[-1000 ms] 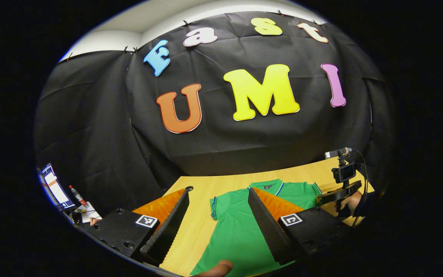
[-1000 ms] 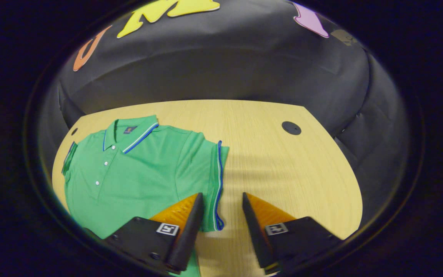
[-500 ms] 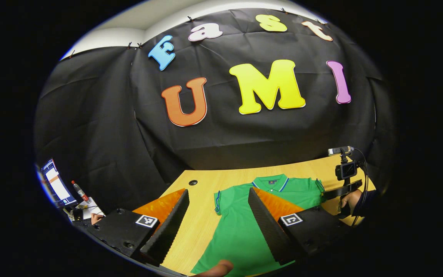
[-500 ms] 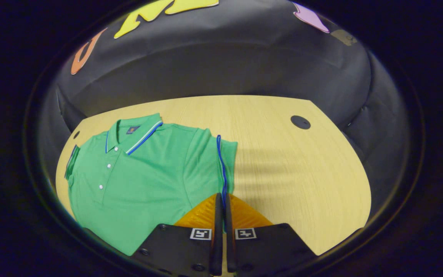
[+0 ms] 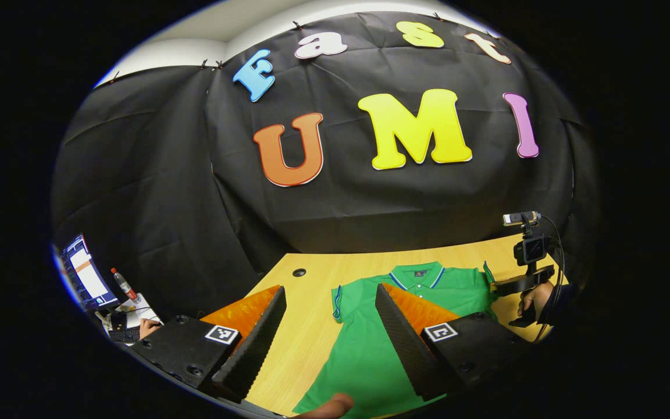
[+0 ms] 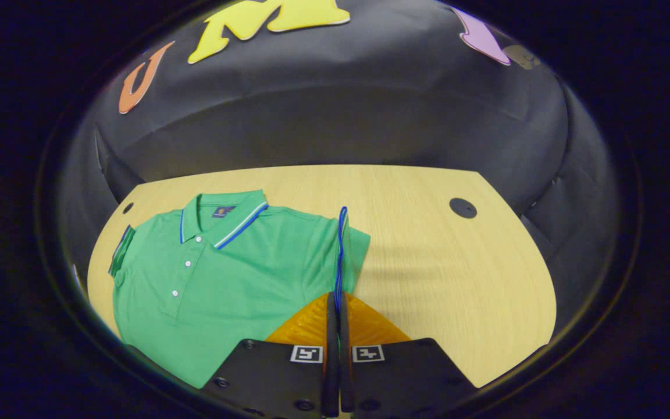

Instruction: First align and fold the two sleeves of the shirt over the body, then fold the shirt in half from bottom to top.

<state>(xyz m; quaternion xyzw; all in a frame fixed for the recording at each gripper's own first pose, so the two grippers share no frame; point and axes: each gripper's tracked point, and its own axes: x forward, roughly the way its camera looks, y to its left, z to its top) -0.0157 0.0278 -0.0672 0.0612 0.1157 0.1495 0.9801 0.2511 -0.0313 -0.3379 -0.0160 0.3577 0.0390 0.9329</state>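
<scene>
A green polo shirt [image 6: 224,273] with a blue-and-white trimmed collar lies front-up on the wooden table [image 6: 439,267]. In the right gripper view my right gripper [image 6: 335,299] is shut on the blue-trimmed cuff of the shirt's right sleeve [image 6: 342,244], which stands lifted off the table. In the left gripper view my left gripper [image 5: 329,308] hangs open above the shirt [image 5: 370,349], one finger over bare table and the other over the body. The left sleeve [image 5: 338,297] lies flat beyond it. The right gripper [image 5: 521,285] and the hand holding it show at the far right.
Round cable holes sit in the table at the back [image 6: 463,208] [image 5: 299,272]. A screen [image 5: 82,273], a bottle [image 5: 123,284] and papers stand off the table to the left. A fingertip [image 5: 329,406] shows at the bottom edge. Bare wood lies right of the shirt.
The right gripper closed from open onto the right sleeve's cuff and has raised it off the table. The left gripper stayed open and drifted slightly.
</scene>
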